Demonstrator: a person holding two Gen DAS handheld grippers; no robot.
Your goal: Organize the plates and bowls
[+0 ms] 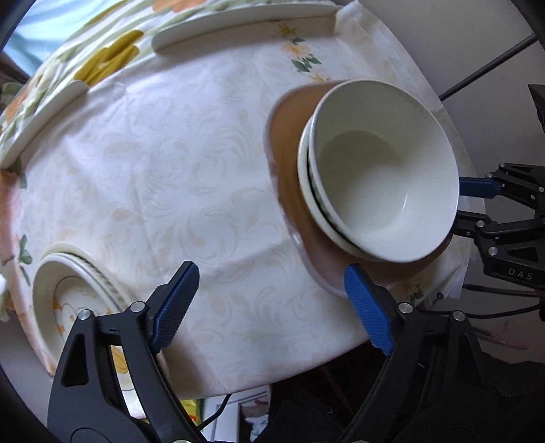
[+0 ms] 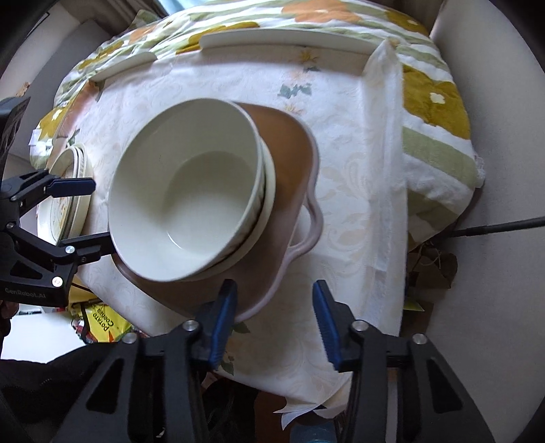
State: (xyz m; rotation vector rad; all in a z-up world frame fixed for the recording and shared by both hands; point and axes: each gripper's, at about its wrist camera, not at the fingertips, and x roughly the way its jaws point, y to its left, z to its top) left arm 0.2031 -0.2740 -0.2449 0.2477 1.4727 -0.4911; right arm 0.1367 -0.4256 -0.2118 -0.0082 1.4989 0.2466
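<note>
A white bowl sits nested in another white bowl on a brown dish with handles; the stack also shows in the right wrist view, on the brown dish. A stack of patterned plates lies at the left; in the right wrist view it is. My left gripper is open and empty, above the cloth between plates and dish. My right gripper is open and empty, its left finger over the brown dish's near rim.
A white patterned tablecloth covers a small table with raised white edges at the back. A floral blanket lies behind and to the right. A snack bag lies on the floor below the table edge.
</note>
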